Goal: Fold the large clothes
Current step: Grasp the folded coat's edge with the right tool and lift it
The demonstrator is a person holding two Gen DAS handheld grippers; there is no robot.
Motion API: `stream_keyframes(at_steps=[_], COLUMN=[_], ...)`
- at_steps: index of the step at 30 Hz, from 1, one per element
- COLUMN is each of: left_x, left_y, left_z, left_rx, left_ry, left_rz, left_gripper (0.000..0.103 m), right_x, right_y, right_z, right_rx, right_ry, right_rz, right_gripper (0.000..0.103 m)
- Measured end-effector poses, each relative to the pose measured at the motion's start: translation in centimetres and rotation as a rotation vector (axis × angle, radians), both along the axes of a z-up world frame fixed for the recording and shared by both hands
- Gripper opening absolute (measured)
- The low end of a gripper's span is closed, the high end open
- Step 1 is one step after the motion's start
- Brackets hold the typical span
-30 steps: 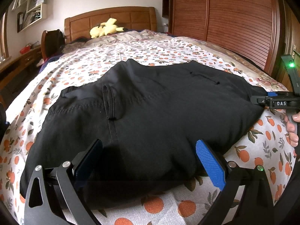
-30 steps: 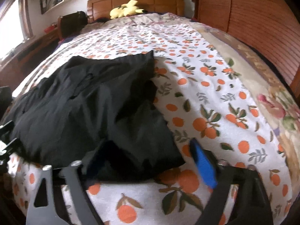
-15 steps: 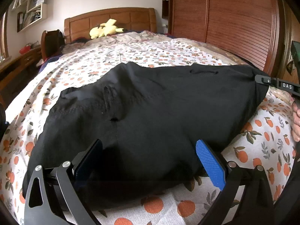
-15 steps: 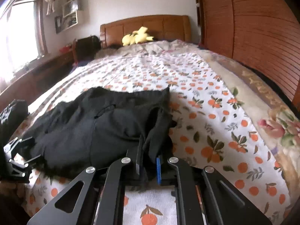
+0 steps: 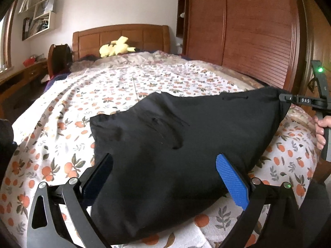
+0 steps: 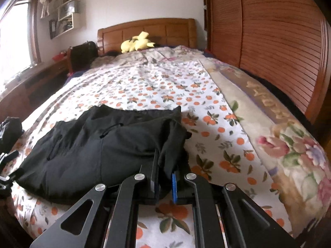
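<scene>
One black garment [image 5: 186,144] lies on one bed [image 6: 165,82], which has one wooden headboard [image 6: 157,29]. Against that headboard sits one yellow soft toy [image 6: 137,42]. Two handheld grippers are in play: the left gripper [image 5: 165,177] and the right gripper [image 6: 164,184], each with two fingers. One hand [image 5: 320,132] shows, wrapped round a handle. Over the mattress go two covers: an orange-print sheet [image 6: 175,95] and a flowered quilt [image 6: 289,155]. One white wall shelf [image 6: 66,18] hangs by one window [image 6: 14,31].
</scene>
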State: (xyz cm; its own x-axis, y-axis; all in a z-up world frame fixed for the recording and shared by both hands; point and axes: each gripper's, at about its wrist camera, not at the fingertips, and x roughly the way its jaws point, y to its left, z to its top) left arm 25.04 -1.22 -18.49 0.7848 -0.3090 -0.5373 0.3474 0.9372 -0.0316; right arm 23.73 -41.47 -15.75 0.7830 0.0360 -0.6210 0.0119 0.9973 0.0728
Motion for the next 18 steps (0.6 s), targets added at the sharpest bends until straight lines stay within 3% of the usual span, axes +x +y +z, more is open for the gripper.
stream_keyframes(at_steps=[4, 9, 18], left_x=[-0.3, -0.8, -1.4], left_y=[0.7, 1.7, 3.7], left_z=[0.6, 1.2, 1.8], left_rx=[-0.01, -0.022, -0.042], left_ry=[-0.012, -0.023, -0.037], left_rz=[0.007, 0.021, 0.045], left_gripper=[0.1, 0.1, 0.1], right_x=[0.5, 0.6, 0.1], right_y=[0.0, -0.1, 5.1], right_z=[-1.9, -2.0, 4.2], right_rx=[-0.037, -0.015, -0.063], right_ry=[0.075, 0.086, -0.051], right_rz=[-0.013, -0.019, 0.098], right_gripper=[0.008, 0.008, 0.008])
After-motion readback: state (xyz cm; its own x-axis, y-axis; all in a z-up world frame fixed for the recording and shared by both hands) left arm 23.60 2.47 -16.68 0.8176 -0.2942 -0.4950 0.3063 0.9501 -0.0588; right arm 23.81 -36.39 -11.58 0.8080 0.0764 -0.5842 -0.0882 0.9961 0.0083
